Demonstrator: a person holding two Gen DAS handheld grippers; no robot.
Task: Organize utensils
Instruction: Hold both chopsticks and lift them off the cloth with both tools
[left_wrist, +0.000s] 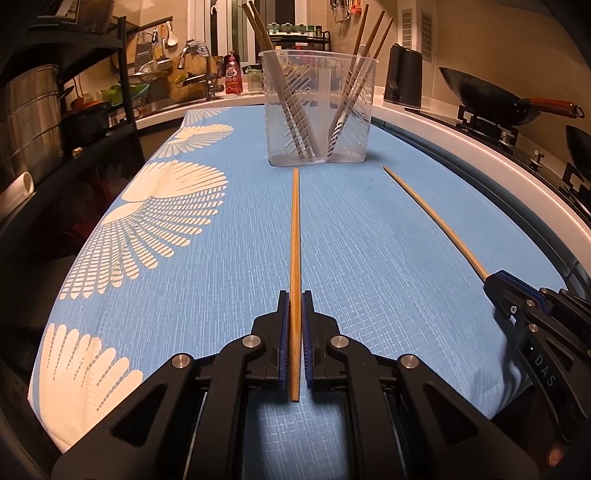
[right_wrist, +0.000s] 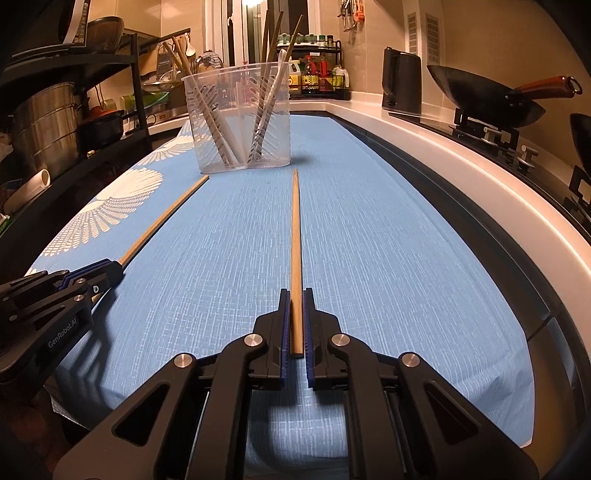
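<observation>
Black two-finger left gripper (left_wrist: 295, 295) with blue ribbed pads fills the bottom of the left wrist view, its jaws closed on a long, thin wooden chopstick (left_wrist: 295, 236). That stick runs straight away from the camera between the pads, its near end showing behind the fingertips and its far tip close to the base of a clear plastic utensil holder (left_wrist: 318, 110). Whether the far tip touches the cloth cannot be told.

To its right, the black right gripper (left_wrist: 493, 277) holds a second thin wooden chopstick (left_wrist: 436, 218), which angles towards the same holder. In the right wrist view this gripper's jaws (right_wrist: 295, 293) are likewise clamped on the stick (right_wrist: 295, 236), which points at the holder's (right_wrist: 240, 122) lower right corner and stops just short of it. The left gripper (right_wrist: 110, 267) and its chopstick (right_wrist: 166, 218) appear at the left of that view.

The two held chopsticks lie well apart, roughly side by side. The holder stands upright on a blue textured tablecloth (left_wrist: 369, 240) with white fan-shaped prints and is divided into compartments; several wooden chopsticks (left_wrist: 369, 40) already lean inside it, some to the left and some to the right.

Beyond the cloth, a dark wok with a reddish handle (left_wrist: 491, 99) sits on a stove at the right, a black electric kettle (left_wrist: 403, 75) stands on the white counter, and a large steel stockpot (left_wrist: 31, 118) rests on a black rack at the left.
</observation>
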